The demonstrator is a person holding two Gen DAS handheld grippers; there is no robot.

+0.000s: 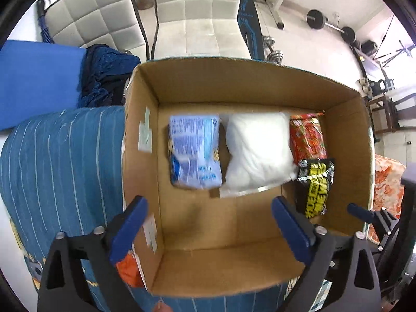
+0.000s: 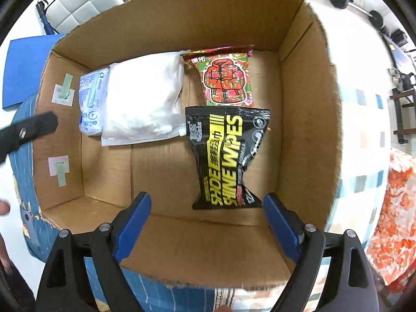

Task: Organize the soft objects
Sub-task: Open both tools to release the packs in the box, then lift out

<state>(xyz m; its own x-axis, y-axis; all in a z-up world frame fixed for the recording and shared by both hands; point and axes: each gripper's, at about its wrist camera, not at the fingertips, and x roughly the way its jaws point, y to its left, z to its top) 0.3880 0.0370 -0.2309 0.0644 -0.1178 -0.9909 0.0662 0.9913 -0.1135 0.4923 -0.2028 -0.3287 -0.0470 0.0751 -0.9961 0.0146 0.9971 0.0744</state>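
Observation:
An open cardboard box holds several soft packs. A light blue pack lies at the left, a white soft bag beside it, a red floral pack at the far right, and a black and yellow shoe shine wipes pack in front of it. My left gripper is open and empty over the box's near left part. My right gripper is open and empty just above the near end of the wipes pack.
The box sits on a blue striped cloth. An orange floral cloth lies to the right. A dark blue garment and a blue mat lie at the left. White padded chairs and gym weights stand beyond.

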